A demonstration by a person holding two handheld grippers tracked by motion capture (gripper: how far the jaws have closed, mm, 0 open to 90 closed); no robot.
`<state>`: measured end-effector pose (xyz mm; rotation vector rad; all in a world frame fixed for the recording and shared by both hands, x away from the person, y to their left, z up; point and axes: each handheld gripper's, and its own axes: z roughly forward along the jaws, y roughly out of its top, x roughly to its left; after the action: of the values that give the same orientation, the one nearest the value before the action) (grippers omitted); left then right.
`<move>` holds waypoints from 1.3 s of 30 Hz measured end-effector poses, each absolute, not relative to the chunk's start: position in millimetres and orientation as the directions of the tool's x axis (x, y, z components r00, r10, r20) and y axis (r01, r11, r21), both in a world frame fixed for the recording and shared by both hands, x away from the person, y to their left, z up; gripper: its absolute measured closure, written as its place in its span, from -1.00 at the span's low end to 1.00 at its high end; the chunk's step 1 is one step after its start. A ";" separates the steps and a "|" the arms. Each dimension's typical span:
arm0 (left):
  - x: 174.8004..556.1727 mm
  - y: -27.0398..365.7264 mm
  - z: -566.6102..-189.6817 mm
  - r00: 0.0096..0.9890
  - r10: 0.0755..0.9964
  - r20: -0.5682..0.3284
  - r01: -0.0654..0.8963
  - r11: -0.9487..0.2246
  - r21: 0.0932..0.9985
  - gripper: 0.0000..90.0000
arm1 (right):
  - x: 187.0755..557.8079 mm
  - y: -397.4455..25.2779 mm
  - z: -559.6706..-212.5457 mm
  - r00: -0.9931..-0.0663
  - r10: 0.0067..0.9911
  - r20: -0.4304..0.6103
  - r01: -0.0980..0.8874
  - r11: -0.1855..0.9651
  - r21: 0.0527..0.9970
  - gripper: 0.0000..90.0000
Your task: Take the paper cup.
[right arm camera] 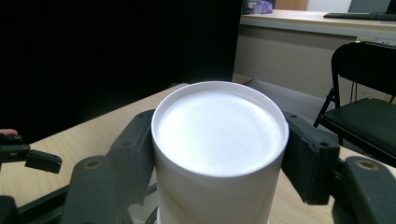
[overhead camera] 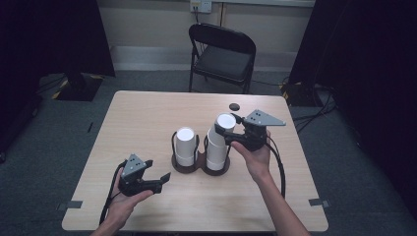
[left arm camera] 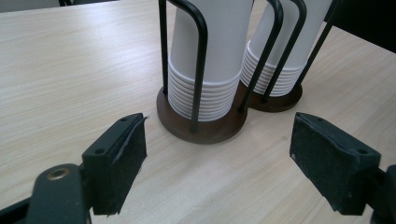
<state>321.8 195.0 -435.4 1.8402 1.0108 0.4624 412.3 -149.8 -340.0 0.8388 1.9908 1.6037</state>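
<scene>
Black foam-padded jaws of the right gripper (right arm camera: pixel 217 154) clamp the top white paper cup (right arm camera: pixel 219 140), upside down and raised partly off the taller stack of nested white cups (overhead camera: pixel 217 150) beneath it. Judging by this, separation has started; the lift clear and set-down remain. Beside it, a shorter white cup stack (overhead camera: pixel 186 146) shares the black wire double cup holder (left arm camera: pixel 201 123). Nearer the person, the left gripper (overhead camera: pixel 160 179) waits wide open, empty, above the pale wooden table (overhead camera: pixel 147 113).

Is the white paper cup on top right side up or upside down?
Upside down. The top white paper cup shows its flat closed bottom facing upward, with the right gripper clamped on its sides.
</scene>
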 end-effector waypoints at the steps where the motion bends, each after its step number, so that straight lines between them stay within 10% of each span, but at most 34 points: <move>1: 321.8 195.0 -435.2 0.586 0.803 -0.109 0.441 -0.203 0.874 -0.59 | 411.8 -151.6 -337.1 -0.714 0.699 0.033 0.173 0.131 0.976 -0.25; 39: 322.3 193.2 -434.9 0.553 0.826 -0.108 0.415 -0.161 0.896 -0.51 | 384.5 -198.9 -331.3 -0.658 0.744 0.116 0.233 0.055 0.971 -0.25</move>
<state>322.3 193.2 -434.9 1.7785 1.0293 0.5100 384.5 -198.9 -331.3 0.9763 1.9206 1.6353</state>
